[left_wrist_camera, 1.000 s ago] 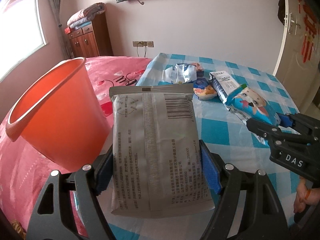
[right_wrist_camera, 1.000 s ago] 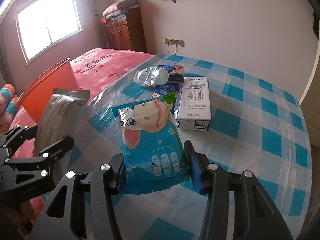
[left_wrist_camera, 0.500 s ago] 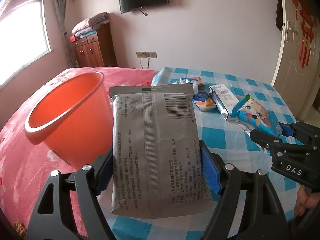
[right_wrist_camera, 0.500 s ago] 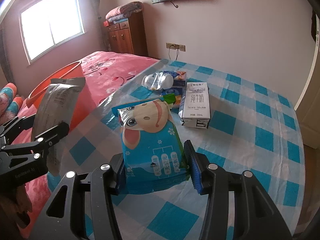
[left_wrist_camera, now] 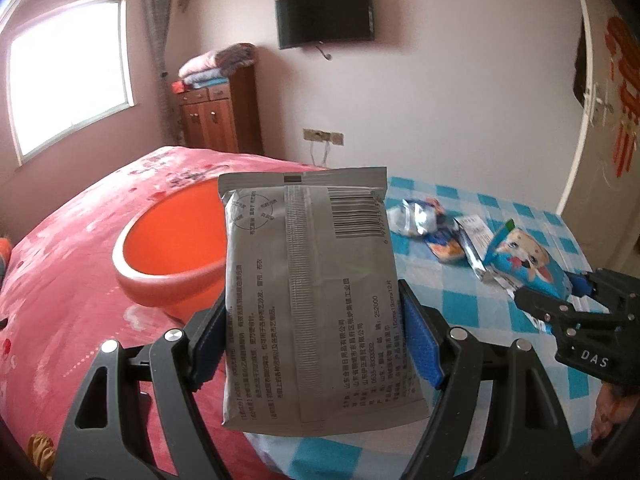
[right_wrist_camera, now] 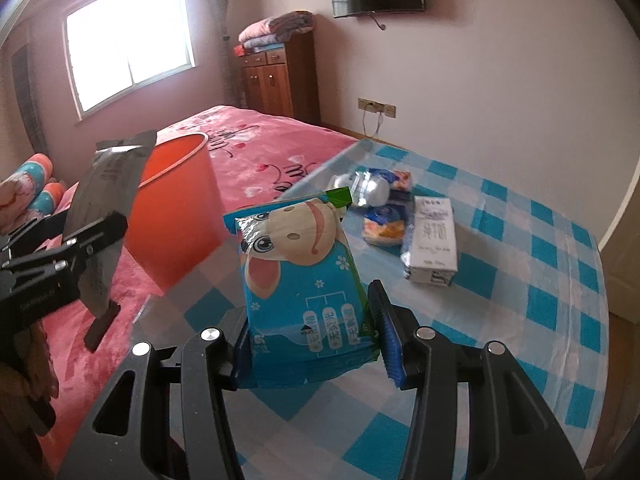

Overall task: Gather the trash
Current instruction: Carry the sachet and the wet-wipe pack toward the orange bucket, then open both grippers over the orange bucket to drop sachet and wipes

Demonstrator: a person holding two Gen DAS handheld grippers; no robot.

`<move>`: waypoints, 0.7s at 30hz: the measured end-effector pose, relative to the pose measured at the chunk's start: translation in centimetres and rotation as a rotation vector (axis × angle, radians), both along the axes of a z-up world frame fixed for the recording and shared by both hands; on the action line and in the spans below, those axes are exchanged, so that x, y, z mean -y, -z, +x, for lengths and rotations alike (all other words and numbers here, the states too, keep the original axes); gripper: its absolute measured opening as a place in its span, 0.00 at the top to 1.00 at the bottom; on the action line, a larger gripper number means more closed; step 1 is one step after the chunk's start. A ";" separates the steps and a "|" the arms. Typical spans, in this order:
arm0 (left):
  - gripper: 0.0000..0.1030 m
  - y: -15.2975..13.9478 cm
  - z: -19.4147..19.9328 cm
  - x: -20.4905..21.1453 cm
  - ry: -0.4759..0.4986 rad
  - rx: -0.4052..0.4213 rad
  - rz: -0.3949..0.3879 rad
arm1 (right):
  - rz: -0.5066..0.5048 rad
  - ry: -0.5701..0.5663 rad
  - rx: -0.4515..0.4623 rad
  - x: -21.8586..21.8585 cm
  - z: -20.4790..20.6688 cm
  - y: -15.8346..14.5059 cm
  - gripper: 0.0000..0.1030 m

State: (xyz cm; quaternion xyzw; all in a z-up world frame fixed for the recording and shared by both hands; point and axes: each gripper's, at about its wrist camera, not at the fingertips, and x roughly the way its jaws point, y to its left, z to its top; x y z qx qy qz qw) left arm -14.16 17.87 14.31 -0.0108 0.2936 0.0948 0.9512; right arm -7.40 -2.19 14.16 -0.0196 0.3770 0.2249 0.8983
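Left hand-held gripper [left_wrist_camera: 316, 336] clamps a flat grey printed foil packet [left_wrist_camera: 316, 292]. Right hand-held gripper [right_wrist_camera: 310, 338] clamps a blue cartoon-printed wipes pack [right_wrist_camera: 300, 280].

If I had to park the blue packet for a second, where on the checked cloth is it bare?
Bare: the checked cloth right of and nearer than the milk carton. Crowded: the far patch where the crushed bottle and small snack packet lie beside the carton. The orange bucket flanks the left.
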 end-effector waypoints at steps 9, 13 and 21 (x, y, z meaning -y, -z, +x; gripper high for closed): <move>0.25 -2.0 -0.9 -4.5 -0.092 0.054 -0.012 | -0.003 -0.092 0.040 -4.1 0.3 -2.5 0.50; 0.25 -2.4 -0.9 -6.7 -0.138 0.069 -0.018 | -0.004 -0.143 0.062 -6.4 0.8 -3.5 0.50; 0.25 -3.0 0.2 -10.4 -0.208 0.083 -0.028 | -0.022 -0.251 0.121 -12.1 2.3 -5.6 0.50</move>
